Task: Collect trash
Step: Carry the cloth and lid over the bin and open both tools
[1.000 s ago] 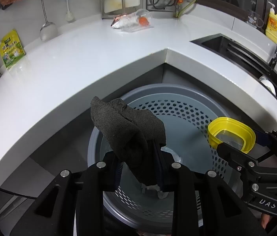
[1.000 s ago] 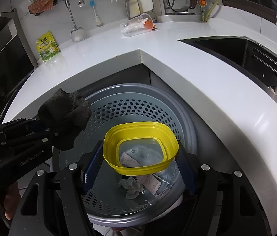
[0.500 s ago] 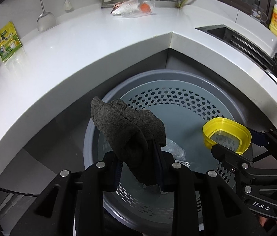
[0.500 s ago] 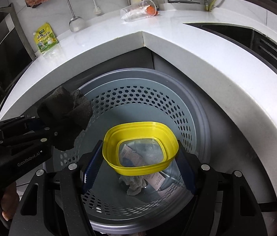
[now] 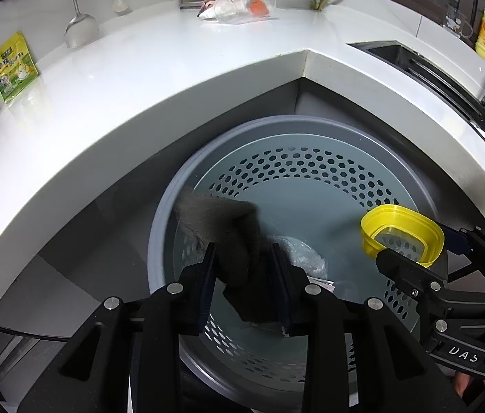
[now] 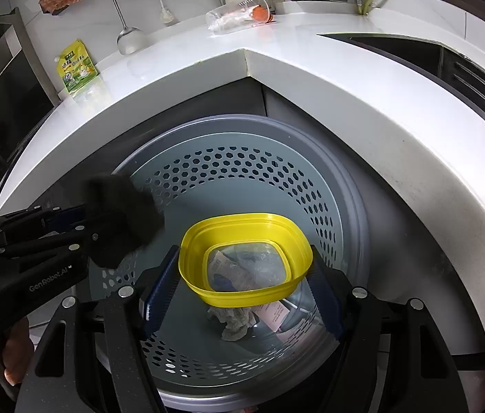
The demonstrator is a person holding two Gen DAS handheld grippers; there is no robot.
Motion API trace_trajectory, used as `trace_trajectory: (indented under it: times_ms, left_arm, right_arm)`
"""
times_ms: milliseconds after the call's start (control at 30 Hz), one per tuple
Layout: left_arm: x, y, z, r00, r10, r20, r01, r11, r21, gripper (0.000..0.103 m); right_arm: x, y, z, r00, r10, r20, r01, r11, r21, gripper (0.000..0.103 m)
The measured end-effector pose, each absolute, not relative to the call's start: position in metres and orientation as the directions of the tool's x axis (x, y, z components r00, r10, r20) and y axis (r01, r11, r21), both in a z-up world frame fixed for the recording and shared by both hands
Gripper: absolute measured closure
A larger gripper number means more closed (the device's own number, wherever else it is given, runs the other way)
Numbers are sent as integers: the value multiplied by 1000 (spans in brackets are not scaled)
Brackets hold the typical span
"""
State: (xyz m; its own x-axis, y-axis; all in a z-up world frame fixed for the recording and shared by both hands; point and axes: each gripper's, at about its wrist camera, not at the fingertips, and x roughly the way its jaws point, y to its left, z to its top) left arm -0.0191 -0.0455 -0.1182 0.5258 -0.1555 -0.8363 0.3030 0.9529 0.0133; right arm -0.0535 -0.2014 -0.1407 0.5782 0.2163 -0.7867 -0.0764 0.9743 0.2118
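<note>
Both grippers tilt down over the grey bin [image 5: 311, 137]: the left gripper [image 5: 246, 268], jaws just parting, releases the blurred dark cloth [image 5: 228, 227] at 9 o'clock, while the right gripper [image 6: 242, 289] clamps the yellow container [image 6: 246, 258] at centre.

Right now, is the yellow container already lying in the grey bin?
No, the right tongs hold the yellow container above the grey bin.
</note>
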Motion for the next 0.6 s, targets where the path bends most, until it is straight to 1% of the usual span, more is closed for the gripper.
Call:
trace_trajectory:
  times_ms: [167,233,267,300,333,367,400,600]
  left_arm:
    - [-19,-45,-115,532,-159,-832,306,952,14,72]
    - [-19,-44,-115,532,-156,-832,303,953,16,69]
    - [-19,-44,-114,532,-156,-832,302,953,14,67]
    - [-19,-43,-114,533,-155,-832,299,954,14,62]
    - [-19,-42,-113,535,-154,-831,295,955,13,54]
    - [-20,-40,-112,539,-153,-828,292,956,13,51]
    - [-20,-40,-111,543,-153,-826,289,957,12,47]
    - [-19,-37,-109,546,-149,-824,278,960,11,40]
  right_arm:
    - [-54,-203,-140,581,216,-784,-74,974,213,35]
    - [-55,-203,-138,586,216,-781,-73,974,215,34]
    - [-55,-203,-138,589,216,-779,-72,974,215,33]
    - [-55,-204,-137,592,216,-776,-70,973,218,31]
    - [-56,-205,-136,594,218,-774,-69,973,221,29]
    - [-56,-205,-135,597,220,-771,-68,972,224,25]
    - [-56,-206,-134,601,220,-769,-68,972,226,24]
    - [-56,-205,-132,604,221,-766,-66,971,229,24]
